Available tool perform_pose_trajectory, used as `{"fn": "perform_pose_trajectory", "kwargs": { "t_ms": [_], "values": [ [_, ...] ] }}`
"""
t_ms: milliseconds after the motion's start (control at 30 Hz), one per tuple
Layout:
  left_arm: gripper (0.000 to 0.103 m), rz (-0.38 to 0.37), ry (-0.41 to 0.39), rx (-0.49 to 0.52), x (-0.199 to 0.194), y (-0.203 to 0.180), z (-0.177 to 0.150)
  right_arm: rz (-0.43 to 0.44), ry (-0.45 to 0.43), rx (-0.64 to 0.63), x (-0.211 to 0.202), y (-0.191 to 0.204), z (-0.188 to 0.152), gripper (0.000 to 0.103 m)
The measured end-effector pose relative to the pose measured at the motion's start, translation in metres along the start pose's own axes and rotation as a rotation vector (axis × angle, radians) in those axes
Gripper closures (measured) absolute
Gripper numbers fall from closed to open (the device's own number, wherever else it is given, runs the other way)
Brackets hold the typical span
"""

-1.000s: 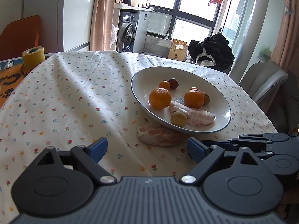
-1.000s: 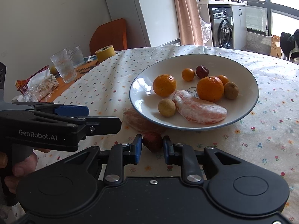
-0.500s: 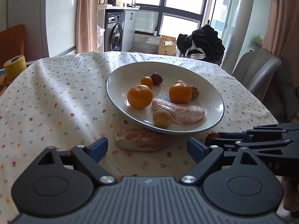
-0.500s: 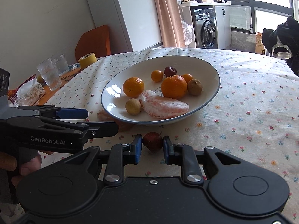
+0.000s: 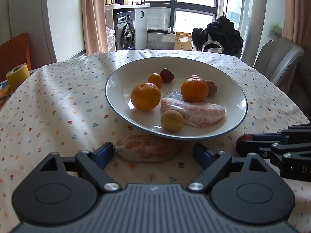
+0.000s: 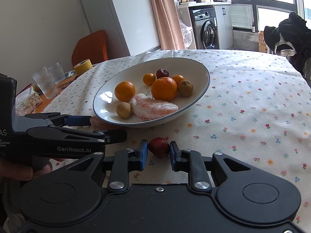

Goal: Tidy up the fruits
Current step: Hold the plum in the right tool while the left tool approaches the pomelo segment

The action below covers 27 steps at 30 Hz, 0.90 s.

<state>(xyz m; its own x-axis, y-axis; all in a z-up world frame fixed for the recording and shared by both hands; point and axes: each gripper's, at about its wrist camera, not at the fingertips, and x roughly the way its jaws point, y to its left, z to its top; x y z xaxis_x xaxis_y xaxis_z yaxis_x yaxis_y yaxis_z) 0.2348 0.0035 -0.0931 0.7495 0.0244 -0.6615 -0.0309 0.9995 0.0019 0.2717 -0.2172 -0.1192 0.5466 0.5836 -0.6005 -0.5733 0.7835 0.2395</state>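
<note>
A white plate (image 5: 238, 89) (image 6: 202, 69) on the flowered tablecloth holds two oranges, small round fruits and a peeled pomelo segment (image 5: 192, 111). A second pomelo segment (image 5: 148, 150) lies on the cloth in front of the plate, between the open fingers of my left gripper (image 5: 153, 152), which do not touch it. My right gripper (image 6: 158, 151) is shut on a small red fruit (image 6: 159, 147), held low over the cloth to the right of the plate. The red fruit also shows in the left wrist view (image 5: 244, 137).
A yellow tape roll (image 5: 17, 74) stands at the table's left edge. Two glasses (image 6: 47, 84) and a snack bag (image 6: 29, 102) sit farther left. A grey chair (image 5: 278, 60) and a chair draped in black clothes (image 5: 217, 35) stand beyond the table.
My left gripper has moved forward until its open fingers flank the pomelo segment on the cloth. My right gripper has shifted to the right with the red fruit still in it.
</note>
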Motion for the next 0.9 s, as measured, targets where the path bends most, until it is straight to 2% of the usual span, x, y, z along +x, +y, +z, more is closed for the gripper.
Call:
{"fn": "perform_pose_trajectory", "kwargs": {
  "t_ms": [200, 267, 333, 667, 900],
  "values": [
    [0.015, 0.005, -0.020, 0.004, 0.003, 0.000, 0.000, -0.002, -0.008, 0.005, -0.004, -0.003, 0.000, 0.081],
    [0.020, 0.007, -0.025, 0.004, 0.001, -0.001, -0.001, -0.002, -0.011, 0.005, -0.005, -0.002, 0.000, 0.081],
    [0.031, 0.018, -0.024, -0.006, -0.002, 0.002, -0.001, -0.001, -0.015, 0.003, -0.007, -0.002, 0.001, 0.081],
    [0.044, -0.016, -0.022, -0.032, -0.023, 0.009, -0.004, 0.006, -0.036, -0.015, -0.018, 0.008, 0.005, 0.081],
    [0.062, -0.037, -0.009, -0.044, -0.039, 0.012, -0.011, 0.014, -0.049, -0.028, -0.026, 0.016, 0.005, 0.081]
  ]
}}
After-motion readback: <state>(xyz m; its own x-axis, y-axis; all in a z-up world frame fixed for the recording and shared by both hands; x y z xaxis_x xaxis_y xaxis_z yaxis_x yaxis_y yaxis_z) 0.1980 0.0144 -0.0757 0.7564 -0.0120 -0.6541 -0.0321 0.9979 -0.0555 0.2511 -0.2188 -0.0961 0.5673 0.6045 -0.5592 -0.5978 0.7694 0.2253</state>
